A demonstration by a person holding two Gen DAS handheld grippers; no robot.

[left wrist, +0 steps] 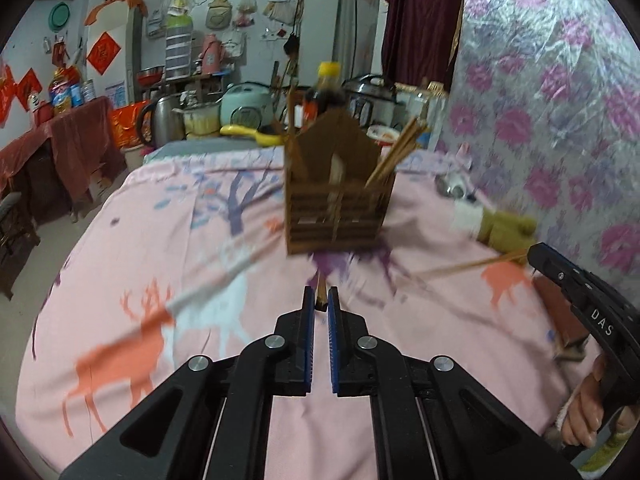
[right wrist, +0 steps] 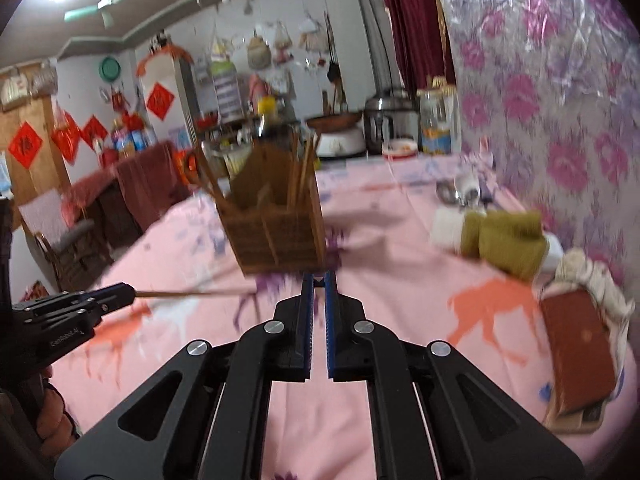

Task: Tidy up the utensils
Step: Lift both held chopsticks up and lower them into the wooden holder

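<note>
Both tongs are clamped shut, each on a thin wooden chopstick: the left tongs pinch one end-on between their blue pads, and the right tongs likewise nip a chopstick that juts out sideways. Just beyond them, on the table under a pink deer-print cloth, stands the brown slatted utensil holder, upright, with more chopsticks leaning in its right compartment. An olive-green cloth lies well to the right.
</note>
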